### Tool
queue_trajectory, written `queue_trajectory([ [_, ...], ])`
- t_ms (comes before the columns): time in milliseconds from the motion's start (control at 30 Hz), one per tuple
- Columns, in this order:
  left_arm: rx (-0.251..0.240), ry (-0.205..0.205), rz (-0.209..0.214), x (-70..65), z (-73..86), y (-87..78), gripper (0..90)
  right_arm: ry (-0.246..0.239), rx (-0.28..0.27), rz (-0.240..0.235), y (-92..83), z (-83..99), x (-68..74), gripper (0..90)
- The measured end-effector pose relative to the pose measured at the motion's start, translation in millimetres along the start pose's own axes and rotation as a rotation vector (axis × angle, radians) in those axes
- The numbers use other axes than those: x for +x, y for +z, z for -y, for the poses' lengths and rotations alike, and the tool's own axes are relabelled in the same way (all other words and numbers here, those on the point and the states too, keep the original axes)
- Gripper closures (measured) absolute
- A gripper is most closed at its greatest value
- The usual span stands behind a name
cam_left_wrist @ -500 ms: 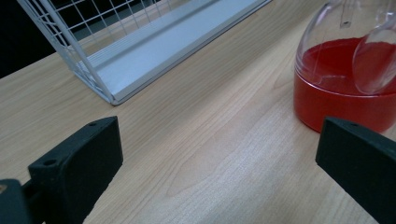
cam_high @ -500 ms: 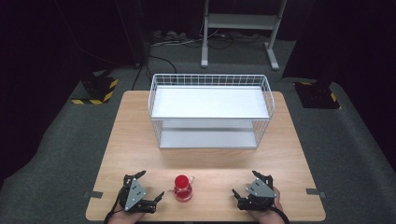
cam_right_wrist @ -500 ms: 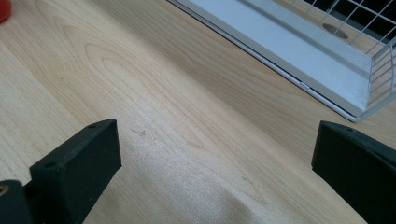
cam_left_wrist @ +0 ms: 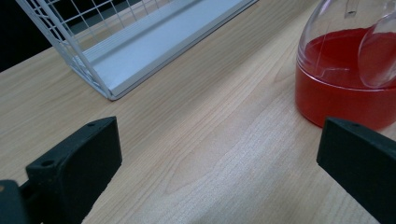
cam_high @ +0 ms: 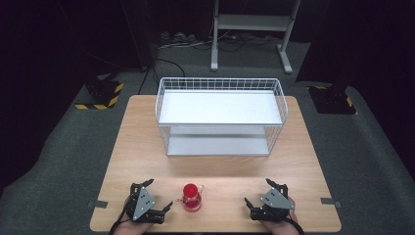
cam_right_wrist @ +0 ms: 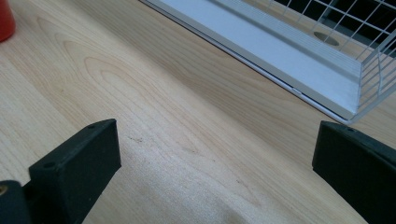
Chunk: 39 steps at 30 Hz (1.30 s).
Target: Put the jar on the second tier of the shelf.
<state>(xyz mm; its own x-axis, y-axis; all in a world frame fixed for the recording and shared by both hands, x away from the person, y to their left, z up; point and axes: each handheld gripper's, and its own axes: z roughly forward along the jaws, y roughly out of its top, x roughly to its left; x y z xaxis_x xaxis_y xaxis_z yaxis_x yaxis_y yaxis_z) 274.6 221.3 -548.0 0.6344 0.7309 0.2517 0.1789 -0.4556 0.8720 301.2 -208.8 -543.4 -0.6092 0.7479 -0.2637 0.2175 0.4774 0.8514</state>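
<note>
A small glass flask (cam_high: pixel 192 197) holding red liquid stands near the table's front edge, between the two grippers. My left gripper (cam_high: pixel 160 194) rests on the table just left of it, open, jaws wide apart. In the left gripper view the flask (cam_left_wrist: pixel 345 79) sits beside the right jaw, outside the gap of the gripper (cam_left_wrist: pixel 219 154). My right gripper (cam_high: pixel 257 192) lies open to the flask's right, well apart from it. In the right gripper view the gripper (cam_right_wrist: pixel 215 158) has bare wood between its jaws, and a red edge of the flask (cam_right_wrist: pixel 5 18) peeks in at the top left.
A white two-level wire rack (cam_high: pixel 220 117) stands across the middle of the wooden table (cam_high: pixel 147 147). Its lower shelf (cam_left_wrist: pixel 154 46) opens toward the grippers, and its corner (cam_right_wrist: pixel 355 107) lies ahead of the right jaw. Grey floor surrounds the table.
</note>
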Motion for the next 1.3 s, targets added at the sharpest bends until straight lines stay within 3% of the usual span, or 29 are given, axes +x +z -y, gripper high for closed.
queue_trajectory([
  [267,-0.007,-0.042,0.016,5.2,0.7,-0.7,0.5,-0.015,-0.005,-0.008,-0.3,0.1,1.0,0.6],
  [433,-0.015,-0.042,0.02,5.5,1.4,-2.3,0.5,-0.004,-0.008,-0.007,-0.7,0.3,0.2,0.6],
  [733,-0.013,-0.106,0.043,9.7,1.9,-5.4,0.7,-0.006,-0.002,-0.016,0.9,-0.7,0.3,0.6],
  [1000,-0.029,-0.121,0.055,7.1,-13.7,-17.2,0.5,0.006,-0.023,-0.019,-1.0,0.2,-0.9,0.6],
  [1300,-0.062,-0.11,0.097,-7.1,-37.0,-29.7,0.5,0.016,-0.03,-0.024,-1.6,0.6,-2.2,0.6],
])
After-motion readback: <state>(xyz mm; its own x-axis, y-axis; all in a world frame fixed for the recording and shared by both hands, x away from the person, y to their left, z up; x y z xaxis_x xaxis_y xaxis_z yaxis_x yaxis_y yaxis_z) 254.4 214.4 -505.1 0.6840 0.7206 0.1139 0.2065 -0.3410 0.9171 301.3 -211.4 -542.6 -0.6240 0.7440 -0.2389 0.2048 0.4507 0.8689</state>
